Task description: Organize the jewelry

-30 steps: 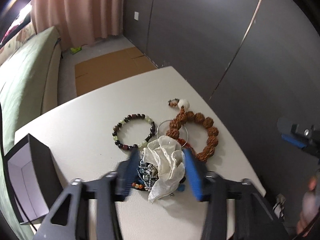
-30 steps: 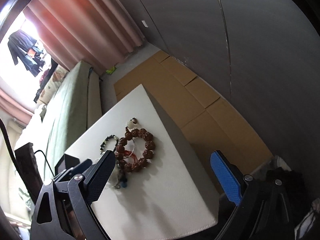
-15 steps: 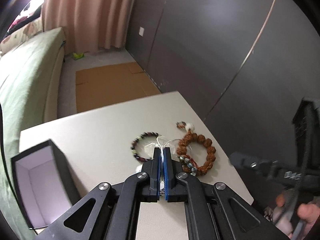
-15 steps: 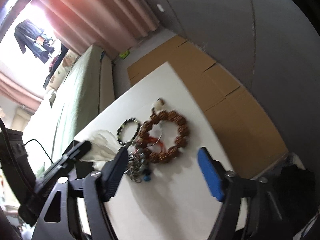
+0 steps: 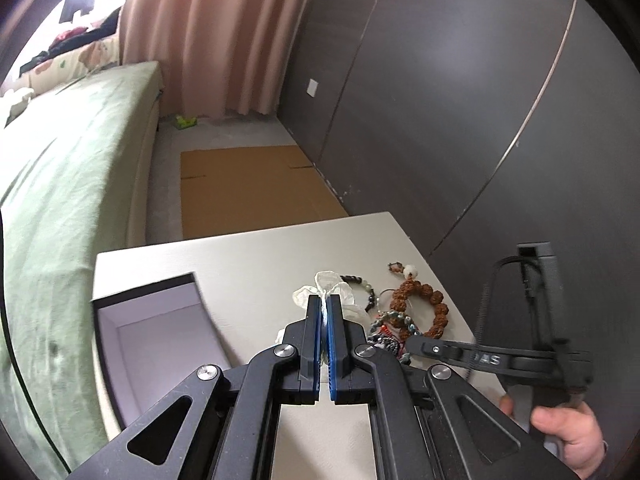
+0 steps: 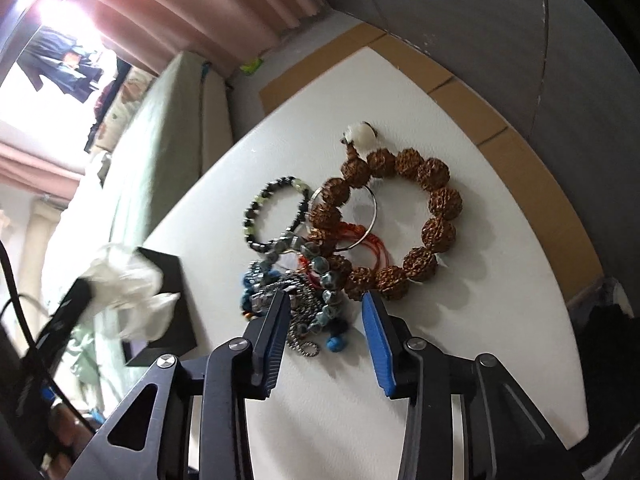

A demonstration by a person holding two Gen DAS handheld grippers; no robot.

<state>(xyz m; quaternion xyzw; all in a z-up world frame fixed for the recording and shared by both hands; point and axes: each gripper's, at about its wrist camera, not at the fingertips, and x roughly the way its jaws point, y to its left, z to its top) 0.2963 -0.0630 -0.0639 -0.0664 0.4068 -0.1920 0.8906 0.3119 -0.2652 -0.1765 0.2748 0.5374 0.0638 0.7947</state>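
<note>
Now left gripper [image 5: 323, 312] pinches white pouch [image 5: 329, 288] — right gripper [image 6: 325, 312] agape.

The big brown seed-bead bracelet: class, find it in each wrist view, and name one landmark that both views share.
Left wrist view: the brown seed-bead bracelet lies right of centre on the table, just right of the shut left gripper.
Right wrist view: it lies upper right of centre, beyond the open right gripper.
Shared landmark: the white bead at its far end.
</note>
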